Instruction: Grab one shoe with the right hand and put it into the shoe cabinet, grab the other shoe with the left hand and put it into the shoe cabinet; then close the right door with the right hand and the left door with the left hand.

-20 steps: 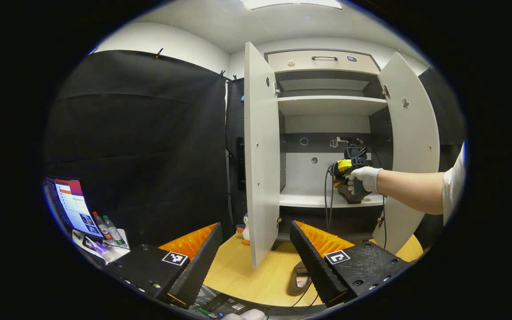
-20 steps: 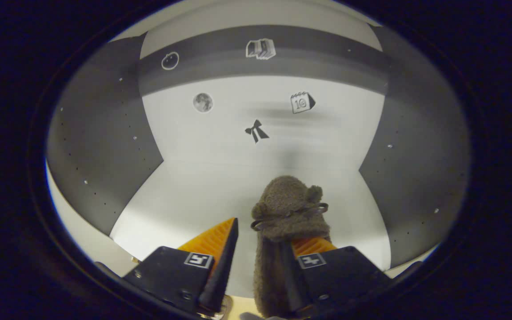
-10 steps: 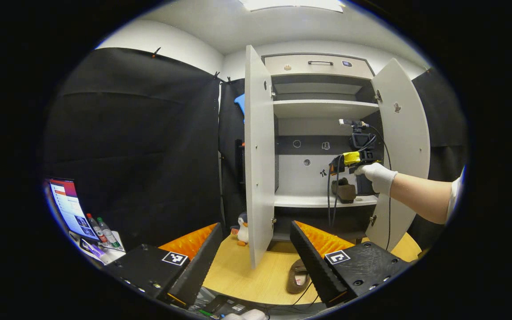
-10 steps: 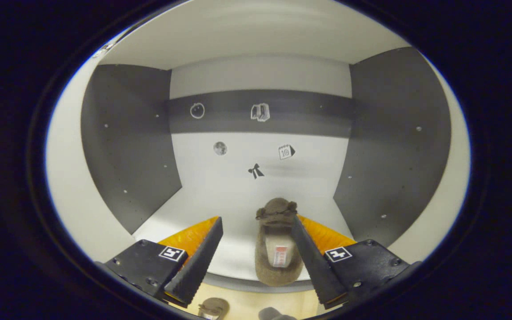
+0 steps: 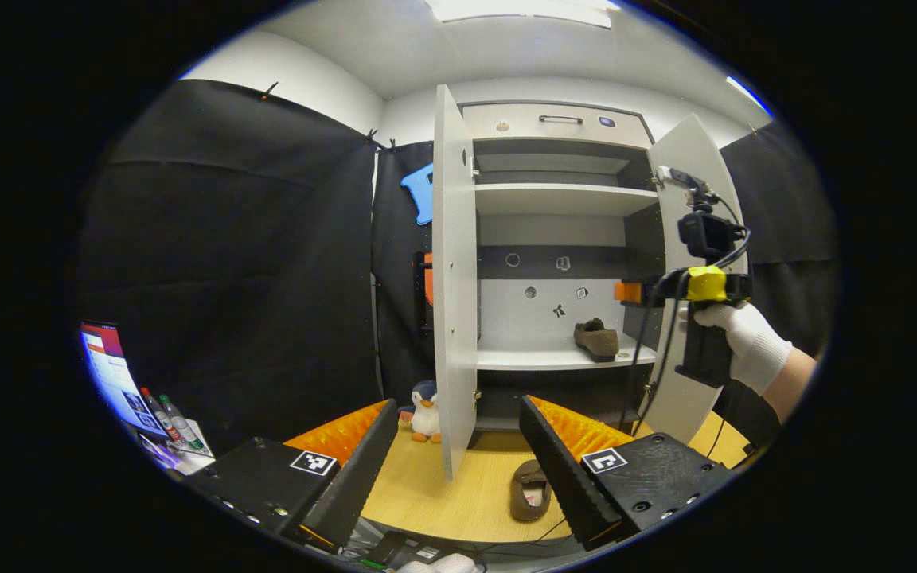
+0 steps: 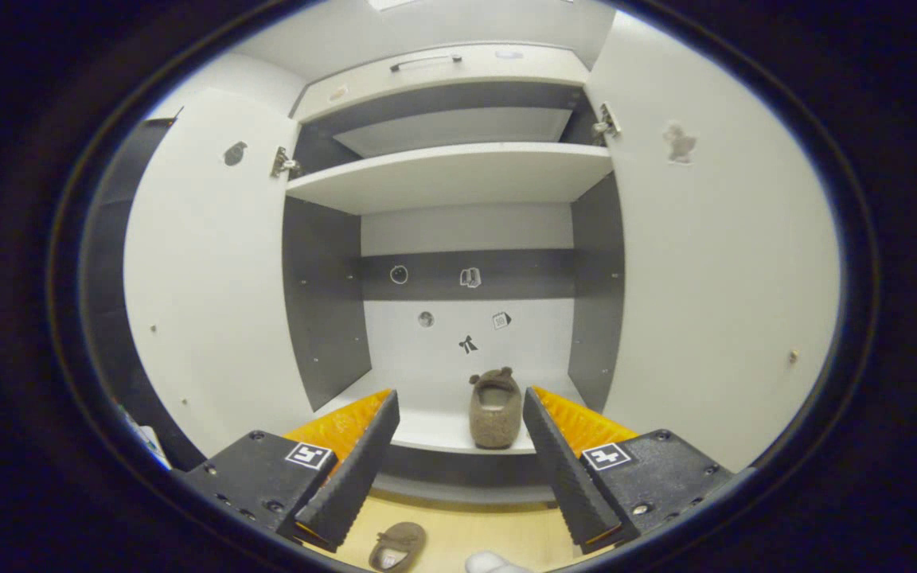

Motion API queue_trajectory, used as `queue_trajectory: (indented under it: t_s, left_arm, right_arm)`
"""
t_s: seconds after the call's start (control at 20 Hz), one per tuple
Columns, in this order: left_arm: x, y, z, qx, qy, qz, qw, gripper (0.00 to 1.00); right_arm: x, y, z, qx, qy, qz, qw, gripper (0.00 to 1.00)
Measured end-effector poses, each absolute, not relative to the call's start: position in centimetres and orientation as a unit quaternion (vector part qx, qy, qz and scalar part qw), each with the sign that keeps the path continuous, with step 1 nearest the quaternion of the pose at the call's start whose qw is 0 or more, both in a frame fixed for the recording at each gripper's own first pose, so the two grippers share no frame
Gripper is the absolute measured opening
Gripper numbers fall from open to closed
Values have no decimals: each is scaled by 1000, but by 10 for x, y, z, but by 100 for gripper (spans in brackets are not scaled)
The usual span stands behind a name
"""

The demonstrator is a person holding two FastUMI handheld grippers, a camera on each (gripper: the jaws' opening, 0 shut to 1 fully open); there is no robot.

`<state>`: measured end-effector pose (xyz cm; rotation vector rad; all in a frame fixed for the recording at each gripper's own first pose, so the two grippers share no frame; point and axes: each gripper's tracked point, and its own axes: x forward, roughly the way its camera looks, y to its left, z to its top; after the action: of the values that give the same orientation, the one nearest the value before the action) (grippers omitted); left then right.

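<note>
Your right gripper (image 6: pixel 458 446) gapes empty; one slipper (image 6: pixel 495 407) sits shelved, another (image 5: pixel 529 494) floored behind the open left gripper (image 5: pixel 458 454), penguin toy (image 5: pixel 426 410) left.

This is a recording booth staged as a home entryway: black cloth walls (image 5: pixel 228 263) surround a white shoe cabinet (image 5: pixel 558 239), with a monitor (image 5: pixel 112 374) and bottles (image 5: pixel 168 414) at the left edge.

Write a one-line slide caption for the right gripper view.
Open right gripper faces the shoe cabinet, one brown shoe on its shelf, the other shoe on the floor.
</note>
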<state>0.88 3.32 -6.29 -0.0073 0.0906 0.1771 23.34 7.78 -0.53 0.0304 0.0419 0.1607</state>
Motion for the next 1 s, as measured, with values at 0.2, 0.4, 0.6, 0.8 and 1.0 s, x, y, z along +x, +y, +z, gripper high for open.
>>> queue_trajectory:
  t_s: [0.2, 0.4, 0.6, 0.8, 1.0]
  left_arm:
    - [9, 29, -68, 2, 44, 58, 997, 96]
    - [15, 24, -80, 6, 53, 30, 998, 96]
    - [33, 7, -91, 11, 58, 2, 998, 96]
    - [49, -18, -124, 5, 86, -33, 996, 96]
    - [70, -38, -181, 25, 134, -49, 989, 96]
  right_arm:
    - [156, 37, -21, 21, 7, 55, 998, 100]
    - [97, -1, -45, 15, -4, 22, 1000, 100]
    - [58, -31, -62, 7, 11, -13, 1000, 100]
    - [40, -46, -67, -4, 21, -28, 999, 100]
    - [33, -58, -75, -13, 35, -39, 999, 100]
